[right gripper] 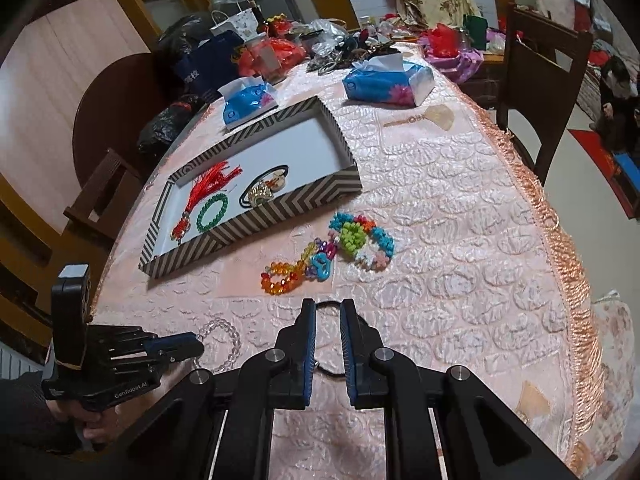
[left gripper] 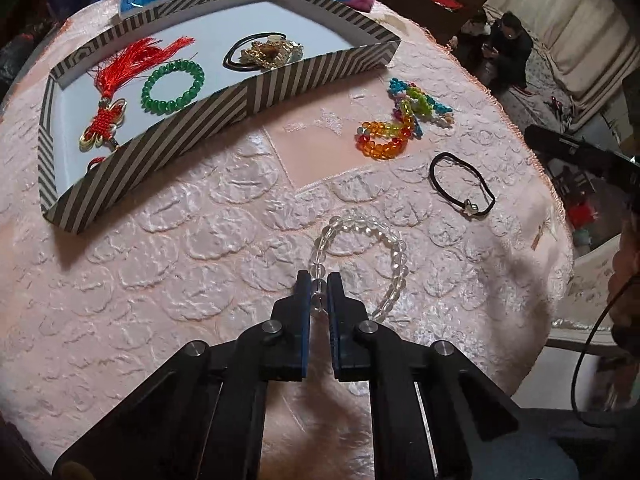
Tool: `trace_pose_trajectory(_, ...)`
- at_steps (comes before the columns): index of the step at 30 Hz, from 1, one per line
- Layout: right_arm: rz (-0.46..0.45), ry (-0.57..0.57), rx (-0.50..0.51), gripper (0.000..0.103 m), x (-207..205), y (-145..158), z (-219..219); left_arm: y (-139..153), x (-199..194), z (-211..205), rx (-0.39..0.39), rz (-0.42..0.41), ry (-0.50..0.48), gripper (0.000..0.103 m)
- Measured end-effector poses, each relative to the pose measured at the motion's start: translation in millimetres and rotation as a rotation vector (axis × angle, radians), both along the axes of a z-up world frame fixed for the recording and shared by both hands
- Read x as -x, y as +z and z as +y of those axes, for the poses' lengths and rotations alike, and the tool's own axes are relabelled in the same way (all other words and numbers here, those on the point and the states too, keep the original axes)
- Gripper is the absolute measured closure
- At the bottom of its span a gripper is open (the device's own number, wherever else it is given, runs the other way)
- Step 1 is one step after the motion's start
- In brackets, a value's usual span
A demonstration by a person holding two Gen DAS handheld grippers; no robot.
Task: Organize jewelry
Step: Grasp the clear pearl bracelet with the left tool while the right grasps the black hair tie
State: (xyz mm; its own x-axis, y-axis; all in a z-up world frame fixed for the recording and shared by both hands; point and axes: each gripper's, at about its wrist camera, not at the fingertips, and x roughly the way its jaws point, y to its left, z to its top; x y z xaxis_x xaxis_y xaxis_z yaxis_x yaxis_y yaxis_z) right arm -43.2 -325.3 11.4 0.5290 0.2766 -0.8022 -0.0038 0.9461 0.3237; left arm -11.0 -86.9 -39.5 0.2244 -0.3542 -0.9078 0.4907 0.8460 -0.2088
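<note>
Left tongs low, clenched on clear bracelet, right tongs released (straddling black hairband).

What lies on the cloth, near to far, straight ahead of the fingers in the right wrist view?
Right gripper → black hair tie lying between its fingers → orange bead bracelet → blue-and-green beaded bracelet → striped tray → blue tissue pack.

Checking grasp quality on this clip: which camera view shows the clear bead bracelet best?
The left wrist view. There the clear bead bracelet fills the centre, its whole loop visible, with the left gripper closed on its near-left beads. The right wrist view shows only part of the loop, small and at the left edge, partly hidden behind that gripper.
</note>
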Motion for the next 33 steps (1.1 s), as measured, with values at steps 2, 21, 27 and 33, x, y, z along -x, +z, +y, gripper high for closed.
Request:
trace_pose_trajectory(2, 0.004, 0.007, 0.004, 0.091, 2.0, -1.1, 1.4, 6.2, 1.9, 1.9, 0.022, -0.009, 0.002, 0.097)
trace_pose_trajectory(21, 0.098, 0.261, 0.129, 0.081, -1.1, -56.3, 44.6, 40.2, -0.2, 11.7, 0.069, -0.063, 0.045, 0.097)
trace_pose_trajectory(27, 0.074, 0.287, 0.181, 0.086, -3.5, -58.8, 48.4, 38.0, -0.9, 17.9, 0.068, -0.054, 0.067, 0.097)
trace_pose_trajectory(33, 0.081, 0.271, 0.184, 0.097, -3.0, -60.1, 43.7, 40.5, -1.8, 19.3, 0.072, -0.059, 0.073, 0.097)
